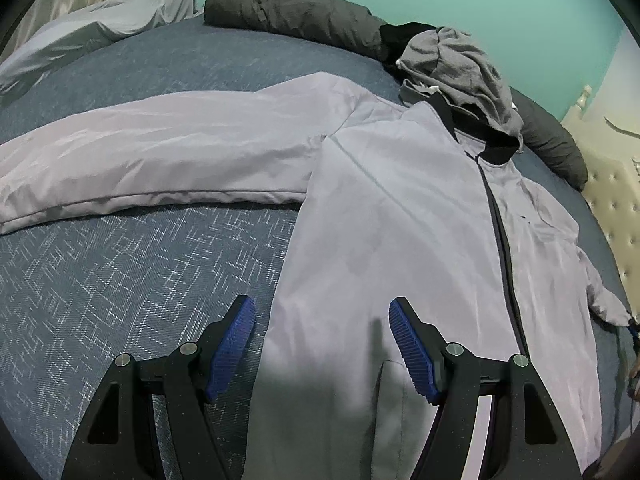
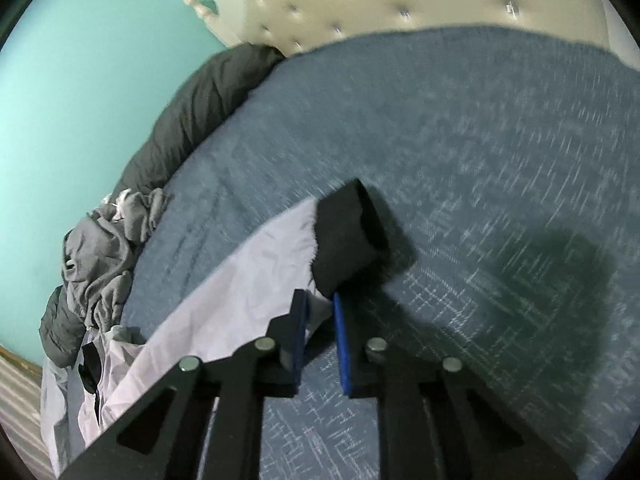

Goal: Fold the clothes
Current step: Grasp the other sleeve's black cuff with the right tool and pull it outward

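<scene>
A pale lilac zip jacket (image 1: 400, 208) lies front up on the blue bedspread (image 1: 120, 280), its left sleeve (image 1: 152, 160) stretched out to the left. My left gripper (image 1: 322, 308) is open and empty, hovering over the jacket's lower left edge. In the right wrist view my right gripper (image 2: 318, 300) is shut on the jacket's other sleeve (image 2: 224, 304) just behind its black cuff (image 2: 352, 236), holding it above the bedspread (image 2: 480, 160).
A grey hoodie (image 1: 464, 76) lies crumpled by the jacket's collar, also in the right wrist view (image 2: 104, 248). A dark duvet (image 1: 296, 12) runs along the teal wall. A pale pillow (image 1: 92, 36) is far left. A tufted cream headboard (image 2: 380, 0) borders the bed.
</scene>
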Motion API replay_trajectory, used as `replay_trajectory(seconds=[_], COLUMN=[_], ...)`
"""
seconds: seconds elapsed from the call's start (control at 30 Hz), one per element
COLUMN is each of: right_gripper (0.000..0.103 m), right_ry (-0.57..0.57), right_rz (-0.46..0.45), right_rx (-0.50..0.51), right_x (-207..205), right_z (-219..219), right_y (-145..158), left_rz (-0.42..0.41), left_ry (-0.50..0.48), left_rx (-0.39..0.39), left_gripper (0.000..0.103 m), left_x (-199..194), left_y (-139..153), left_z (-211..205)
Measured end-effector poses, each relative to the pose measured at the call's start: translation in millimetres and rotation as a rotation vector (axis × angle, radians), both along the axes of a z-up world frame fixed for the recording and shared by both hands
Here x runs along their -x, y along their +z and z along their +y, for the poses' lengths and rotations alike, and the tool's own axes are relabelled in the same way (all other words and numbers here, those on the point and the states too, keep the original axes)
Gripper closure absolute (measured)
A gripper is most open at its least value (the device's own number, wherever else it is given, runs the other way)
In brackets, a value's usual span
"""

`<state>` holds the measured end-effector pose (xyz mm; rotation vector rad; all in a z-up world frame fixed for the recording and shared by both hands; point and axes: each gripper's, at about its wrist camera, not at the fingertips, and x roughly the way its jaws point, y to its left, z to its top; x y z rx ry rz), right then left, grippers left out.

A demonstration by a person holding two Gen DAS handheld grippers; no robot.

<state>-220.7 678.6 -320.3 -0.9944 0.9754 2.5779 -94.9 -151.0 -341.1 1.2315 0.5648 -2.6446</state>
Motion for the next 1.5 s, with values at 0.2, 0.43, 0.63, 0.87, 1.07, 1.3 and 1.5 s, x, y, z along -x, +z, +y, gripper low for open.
replay_trajectory(seconds=[0.2, 0.43, 0.63, 0.87, 1.07, 1.3, 1.5], right_gripper=[0.094, 0.094, 0.093, 0.079, 0.074, 0.074, 0.074], right_ry=[-0.039, -0.004, 0.061, -0.04, 0.094, 0.248, 0.226], right_rz=[0.047, -0.132, -0.228, -0.211, -0.119, -0.221, -0.289], right_rx=[-0.017, -0.07, -0.096, -0.294, -0.296, -0.27, -0.259], right_x=[-51, -102, -120, -131, -90, -28, -30], right_z=[1, -7, -23, -17, -46, -92, -92], right_y=[33, 6, -15, 29, 49, 0, -25], left_rz=[0.013, 0.022, 0.023, 0.024, 0.032, 0.029, 0.037], left_ry=[0.003, 0.0, 0.005, 0.001, -0.016, -0.03, -0.046], left_rx=[-0.02, -0.036, -0.05, -0.052, -0.033, -0.024, -0.024], left_gripper=[0.029, 0.029, 0.029, 0.024, 0.023, 0.022, 0.022], left_x=[-5, -8, -12, -10, -10, -5, 2], left_y=[3, 5, 4, 3, 7, 8, 10], left_z=[-1, 0, -3, -2, 4, 4, 3])
